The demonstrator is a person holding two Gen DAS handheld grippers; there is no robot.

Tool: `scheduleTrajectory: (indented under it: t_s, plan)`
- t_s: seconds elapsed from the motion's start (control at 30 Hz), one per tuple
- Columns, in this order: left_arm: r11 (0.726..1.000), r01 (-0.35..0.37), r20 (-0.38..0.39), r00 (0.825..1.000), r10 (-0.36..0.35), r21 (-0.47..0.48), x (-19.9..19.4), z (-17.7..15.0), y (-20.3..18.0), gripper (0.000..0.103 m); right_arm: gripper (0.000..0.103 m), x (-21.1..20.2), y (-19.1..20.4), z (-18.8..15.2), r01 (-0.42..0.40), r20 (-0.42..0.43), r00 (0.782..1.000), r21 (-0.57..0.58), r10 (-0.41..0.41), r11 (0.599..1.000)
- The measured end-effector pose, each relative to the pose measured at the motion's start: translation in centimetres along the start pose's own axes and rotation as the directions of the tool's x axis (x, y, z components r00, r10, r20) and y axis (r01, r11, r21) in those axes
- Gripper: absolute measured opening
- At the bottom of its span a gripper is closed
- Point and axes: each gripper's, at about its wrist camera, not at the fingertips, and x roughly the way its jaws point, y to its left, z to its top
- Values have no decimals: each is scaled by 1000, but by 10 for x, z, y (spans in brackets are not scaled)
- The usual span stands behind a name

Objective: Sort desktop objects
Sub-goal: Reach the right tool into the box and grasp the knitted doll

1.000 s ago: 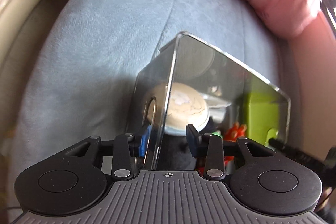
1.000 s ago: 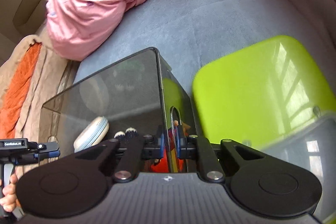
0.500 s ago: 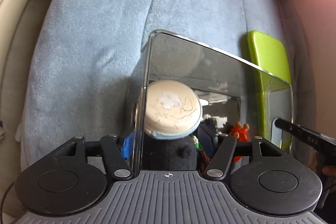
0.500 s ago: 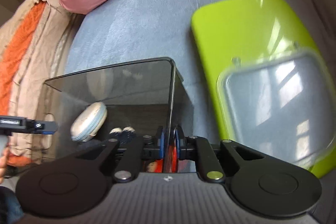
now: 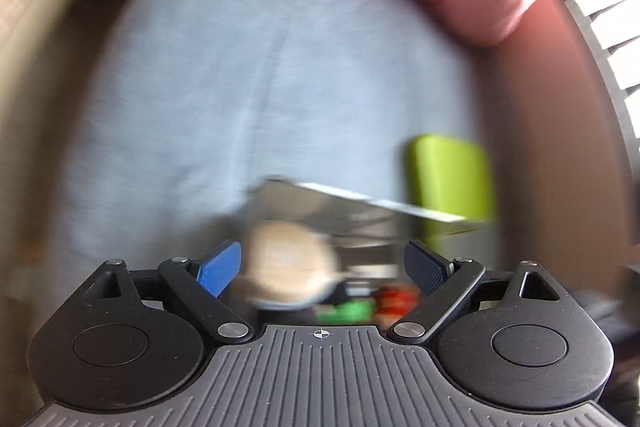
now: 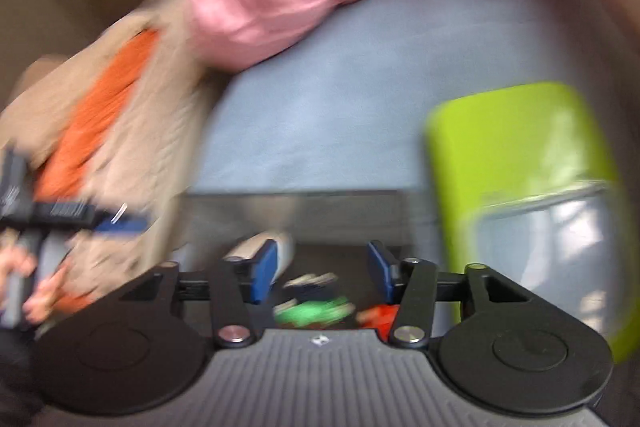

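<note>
Left tongs [image 5: 320, 267] opening wide, nothing between pads; we lift straight clear of smoked box [image 5: 352, 211], near front edge of blue cushion [image 5: 240, 87]. Round cream item [image 5: 288, 271] and small toys inside box. Right tongs [image 6: 320, 267] opening too, empty; we avoid nudging green lid [image 6: 520, 155] beside box.
</note>
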Motion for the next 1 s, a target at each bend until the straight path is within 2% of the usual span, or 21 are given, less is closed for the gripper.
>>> scheduleTrajectory:
  t_s: [0.03, 0.07, 0.13, 0.2, 0.27, 0.4, 0.43, 0.5, 0.57, 0.63, 0.67, 0.73, 0.8, 0.87, 0.93, 1.0]
  plan:
    - [999, 33, -1, 999, -33, -24, 0, 0, 1, 94, 70, 17, 13, 1, -37, -58, 998, -33, 35, 999]
    - [998, 51, -1, 999, -51, -44, -1, 0, 2, 94, 70, 37, 25, 0, -50, -118, 992, -68, 42, 996]
    - [997, 43, 3, 999, -43, -71, -2, 1, 6, 94, 70, 81, 50, -2, -64, -235, 971, -137, 31, 988]
    - [996, 36, 19, 999, -34, -86, -7, 1, 11, 94, 69, 124, 67, -5, -48, -332, 943, -185, -16, 982]
    - [995, 43, 27, 999, -40, -93, -14, 2, 15, 94, 67, 157, 78, -10, -16, -398, 914, -238, -82, 971]
    - [996, 42, 51, 998, -38, -80, -29, 1, 15, 95, 68, 202, 80, -23, 30, -502, 849, -272, -168, 962]
    - [997, 35, 57, 998, -31, -73, -32, 0, 15, 95, 65, 208, 78, -26, 43, -513, 841, -251, -171, 967]
    - [998, 19, 65, 998, -15, -62, -36, -1, 15, 96, 59, 215, 71, -30, 72, -525, 835, -187, -162, 980]
    - [998, 9, 62, 998, -5, -67, -35, -3, 18, 96, 52, 211, 60, -30, 12, -537, 843, 3, -8, 1000]
    - [997, 1, 55, 999, 3, -75, -31, -3, 22, 96, 51, 206, 44, -31, -41, -505, 850, 217, 148, 975]
    - [997, -4, 49, 999, 8, -76, -29, -3, 22, 96, 51, 205, 38, -32, -40, -488, 857, 261, 167, 964]
    - [998, -13, 35, 999, 16, -69, -24, -3, 21, 96, 52, 212, 31, -38, -26, -498, 852, 263, 159, 964]
    - [998, -20, 21, 1000, 21, -52, -21, -4, 18, 96, 60, 214, 24, -42, -21, -512, 843, 275, 165, 961]
    - [999, -23, 10, 1000, 23, -35, -18, -5, 13, 96, 61, 211, 18, -44, -19, -518, 837, 288, 173, 957]
    - [1000, -17, 1, 1000, 17, -25, -17, -6, 10, 97, 61, 194, 14, -39, -45, -499, 846, 286, 189, 957]
    - [1000, -3, -8, 1000, 3, -22, -15, -7, 8, 97, 62, 167, 7, -31, -80, -448, 871, 271, 200, 959]
